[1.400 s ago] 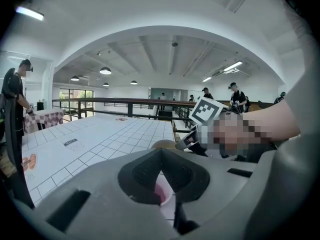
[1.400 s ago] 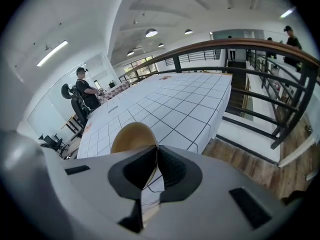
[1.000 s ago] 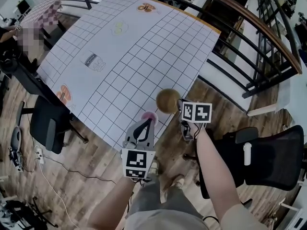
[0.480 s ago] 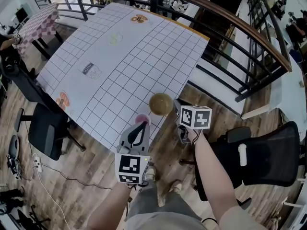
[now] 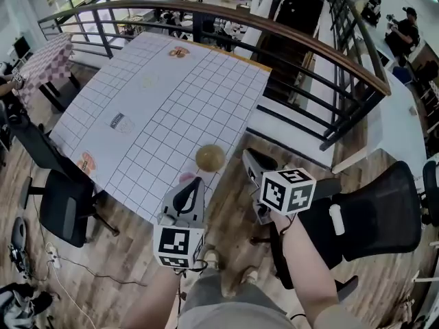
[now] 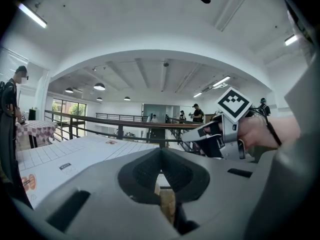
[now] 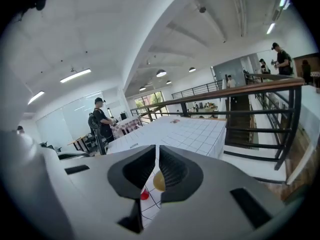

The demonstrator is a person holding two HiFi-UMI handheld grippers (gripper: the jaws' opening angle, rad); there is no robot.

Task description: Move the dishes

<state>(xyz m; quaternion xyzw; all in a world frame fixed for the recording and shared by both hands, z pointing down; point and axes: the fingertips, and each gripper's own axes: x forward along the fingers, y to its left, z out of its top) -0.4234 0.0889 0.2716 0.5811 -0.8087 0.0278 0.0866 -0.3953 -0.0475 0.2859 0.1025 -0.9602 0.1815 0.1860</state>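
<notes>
Both left tool (image 6: 161,153) and right tool (image 7: 157,150) are closed, empty. The round ochre bowl (image 5: 210,157) at twelve o'clock seems light and slippery, so better pinch its rim.

Bright, even light from ceiling lamps (image 6: 99,86); strong fisheye bending at edges

Left gripper (image 5: 196,182), right gripper (image 5: 249,155): seemingly higher

The left gripper (image 5: 194,184) is matt grey plastic; the bowl (image 5: 210,157) ahead of it looks smooth, faintly glossy. Below it, the floor (image 5: 130,252) is wood plank.
</notes>
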